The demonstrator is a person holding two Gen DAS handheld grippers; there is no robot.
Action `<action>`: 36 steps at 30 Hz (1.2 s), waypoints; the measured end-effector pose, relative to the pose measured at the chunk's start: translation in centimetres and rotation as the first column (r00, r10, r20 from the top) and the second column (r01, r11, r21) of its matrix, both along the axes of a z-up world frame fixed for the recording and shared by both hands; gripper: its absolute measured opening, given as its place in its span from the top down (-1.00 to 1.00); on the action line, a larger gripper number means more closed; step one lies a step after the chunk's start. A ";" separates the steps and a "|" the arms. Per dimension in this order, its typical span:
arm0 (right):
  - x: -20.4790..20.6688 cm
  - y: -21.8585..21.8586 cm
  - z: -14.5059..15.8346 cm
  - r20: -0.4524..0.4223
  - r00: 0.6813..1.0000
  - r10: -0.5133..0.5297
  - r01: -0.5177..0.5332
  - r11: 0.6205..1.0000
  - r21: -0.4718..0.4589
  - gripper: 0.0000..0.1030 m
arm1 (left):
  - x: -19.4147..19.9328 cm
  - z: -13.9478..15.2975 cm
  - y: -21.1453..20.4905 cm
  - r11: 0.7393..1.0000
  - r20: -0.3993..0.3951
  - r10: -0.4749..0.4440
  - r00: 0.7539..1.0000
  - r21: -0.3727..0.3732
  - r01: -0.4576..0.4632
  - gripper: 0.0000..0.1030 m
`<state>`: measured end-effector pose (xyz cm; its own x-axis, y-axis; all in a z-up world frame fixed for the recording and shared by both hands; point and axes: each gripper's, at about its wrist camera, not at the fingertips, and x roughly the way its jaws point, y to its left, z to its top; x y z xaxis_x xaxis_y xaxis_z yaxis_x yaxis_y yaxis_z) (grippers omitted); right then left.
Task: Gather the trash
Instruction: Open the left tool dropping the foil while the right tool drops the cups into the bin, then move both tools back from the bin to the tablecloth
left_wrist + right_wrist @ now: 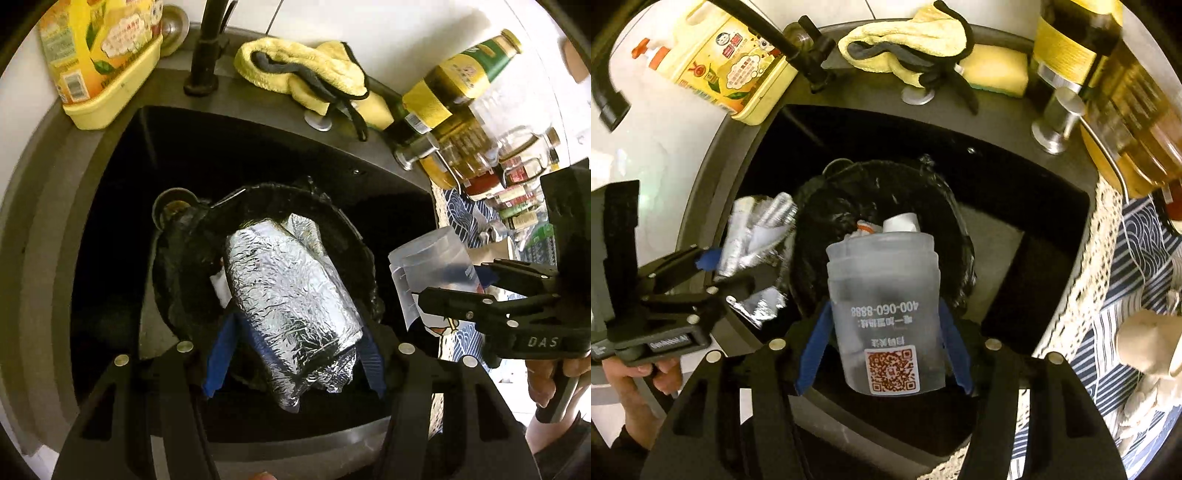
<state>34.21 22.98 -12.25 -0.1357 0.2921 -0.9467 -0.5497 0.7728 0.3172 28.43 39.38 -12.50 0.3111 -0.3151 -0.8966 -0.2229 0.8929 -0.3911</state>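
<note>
My left gripper (295, 350) is shut on a crumpled silver foil packet (291, 295) and holds it over a black-bagged bin (177, 266) that stands in the dark sink (258, 147). My right gripper (882, 350) is shut on a frosted plastic cup (886, 306) with a QR code, held upside down above the same bin (942, 206). White and orange trash (897, 223) lies inside the bin. In the left wrist view the right gripper (443, 284) with the cup (428, 266) is at the right. In the right wrist view the left gripper (716, 273) with the foil (753, 236) is at the left.
A black faucet (207, 48), a yellow detergent bottle (99, 55) and a yellow cloth (306, 70) sit on the sink's far ledge. Oil bottles and jars (461, 122) crowd the right counter, on a blue patterned cloth (1137, 266). A yellow sponge (993, 74) lies behind.
</note>
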 end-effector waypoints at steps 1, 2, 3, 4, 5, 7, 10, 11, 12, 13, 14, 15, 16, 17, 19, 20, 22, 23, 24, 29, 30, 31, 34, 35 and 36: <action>0.1 0.1 -0.1 -0.003 1.000 0.000 0.000 1.000 0.000 -0.13 | 0.4 -0.3 0.0 1.000 -0.006 -0.003 1.000 -0.005 0.003 -0.13; 0.5 0.3 -0.3 -0.007 1.000 0.001 -0.001 1.000 -0.003 -0.19 | 0.7 -0.6 -0.1 1.000 -0.014 -0.008 1.000 -0.008 0.008 -0.16; 0.7 0.4 -0.4 -0.011 1.000 -0.001 0.001 1.000 -0.003 -0.24 | 1.0 -0.8 -0.1 1.000 -0.024 -0.011 1.000 -0.004 0.011 -0.27; 0.9 0.4 -0.5 -0.017 1.000 -0.004 0.004 1.000 -0.003 -0.37 | 1.2 -1.1 -0.2 1.000 -0.039 -0.015 0.999 0.005 0.015 -0.36; 1.2 0.5 -0.7 -0.026 1.000 -0.009 0.009 1.000 0.000 -0.44 | 1.5 -1.4 -0.1 1.000 -0.048 -0.011 0.999 0.011 0.012 -0.53; 1.5 0.4 -0.9 -0.034 0.999 -0.015 0.015 1.000 0.000 -0.44 | 1.8 -1.8 0.2 1.000 -0.061 0.001 0.998 0.001 -0.001 -0.58; 1.8 0.3 -0.9 -0.036 0.999 -0.020 0.020 1.000 0.004 -0.44 | 2.1 -2.1 0.5 1.000 -0.072 0.002 0.997 0.010 -0.002 -0.58; 1.9 0.2 -0.9 -0.036 0.999 -0.023 0.023 1.000 0.001 -0.44 | 2.1 -2.2 0.5 1.000 -0.075 0.004 0.997 0.009 -0.003 -0.58; 1.9 0.0 -0.9 -0.036 0.999 -0.026 0.026 1.000 0.000 -0.44 | 2.1 -2.3 0.6 1.000 -0.075 0.005 0.997 0.005 -0.005 -0.58; 2.0 -0.1 -0.9 -0.036 0.999 -0.027 0.027 1.000 0.001 -0.44 | 2.1 -2.4 0.6 1.000 -0.074 0.006 0.997 0.006 -0.006 -0.58; 2.0 -0.3 -0.9 -0.035 0.999 -0.031 0.031 1.000 0.000 -0.44 | 2.0 -2.3 0.6 1.000 -0.073 0.005 0.997 0.009 -0.004 -0.58; 2.0 -0.3 -0.9 -0.034 0.999 -0.033 0.033 0.999 0.000 -0.44 | 2.0 -2.3 0.6 1.000 -0.072 0.002 0.997 0.012 -0.001 -0.58; 2.0 -0.5 -0.8 -0.032 0.999 -0.036 0.036 0.999 0.001 -0.44 | 1.9 -2.1 0.6 1.000 -0.069 0.002 0.998 0.012 -0.001 -0.58; 1.9 -0.7 -0.7 -0.031 0.999 -0.036 0.036 0.999 0.002 -0.44 | 1.8 -2.1 0.5 1.000 -0.067 0.002 0.998 0.012 -0.001 -0.58; 1.7 -0.8 -0.5 -0.028 0.999 -0.038 0.038 0.999 0.005 -0.44 | 1.7 -1.9 0.3 1.000 -0.063 -0.001 0.998 0.023 0.003 -0.58; 1.5 -0.9 -0.4 -0.027 0.999 -0.039 0.039 0.999 0.007 -0.44 | 1.6 -1.8 0.2 0.999 -0.062 -0.001 0.998 0.032 0.003 -0.58; 1.2 -1.4 0.0 -0.021 0.998 -0.051 0.051 0.999 0.013 -0.44 | 1.4 -1.5 0.1 0.999 -0.054 0.001 0.999 0.037 0.001 -0.58; 1.0 -1.5 0.2 -0.018 0.998 -0.053 0.053 0.998 0.016 -0.44 | 1.2 -1.2 0.0 0.999 -0.047 0.001 0.999 0.038 0.001 -0.58; 0.9 -1.7 0.4 -0.013 0.998 -0.054 0.055 0.998 0.018 -0.44 | 1.0 -1.0 -0.1 0.999 -0.042 0.001 0.999 0.042 0.001 -0.58; -0.2 -3.3 2.0 0.027 0.997 -0.069 0.068 0.998 0.017 -0.44 | 0.1 0.2 -0.9 0.998 -0.018 -0.009 1.000 0.062 0.010 -0.59; -0.3 -3.8 2.2 0.030 0.997 -0.073 0.073 0.997 0.018 -0.44 | 0.0 0.4 -1.1 0.997 -0.015 -0.012 1.000 0.071 0.013 -0.59; -0.3 -4.3 2.3 0.030 0.996 -0.081 0.080 0.997 0.020 -0.44 | -0.1 0.5 -1.3 0.997 -0.014 -0.014 1.000 0.076 0.015 -0.59; -0.3 -5.8 2.6 0.037 0.995 -0.097 0.097 0.995 0.013 -0.44 | -0.4 0.9 -2.2 0.997 -0.013 -0.022 1.000 0.077 0.023 -0.58; -0.3 -6.3 2.6 0.036 0.994 -0.103 0.102 0.995 0.012 -0.44 | -0.5 1.2 -2.7 0.996 -0.013 -0.029 0.999 0.083 0.030 -0.58; -0.3 -6.9 2.7 0.035 0.994 -0.108 0.108 0.994 0.011 -0.44 | -0.5 1.3 -3.1 0.996 -0.013 -0.035 0.999 0.088 0.036 -0.58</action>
<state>33.93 16.12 -9.58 -0.0692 0.3114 -0.9477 -0.4744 0.8254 0.3059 27.88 36.25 -11.18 0.2908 -0.2457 -0.9247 -0.1945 0.9311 -0.3086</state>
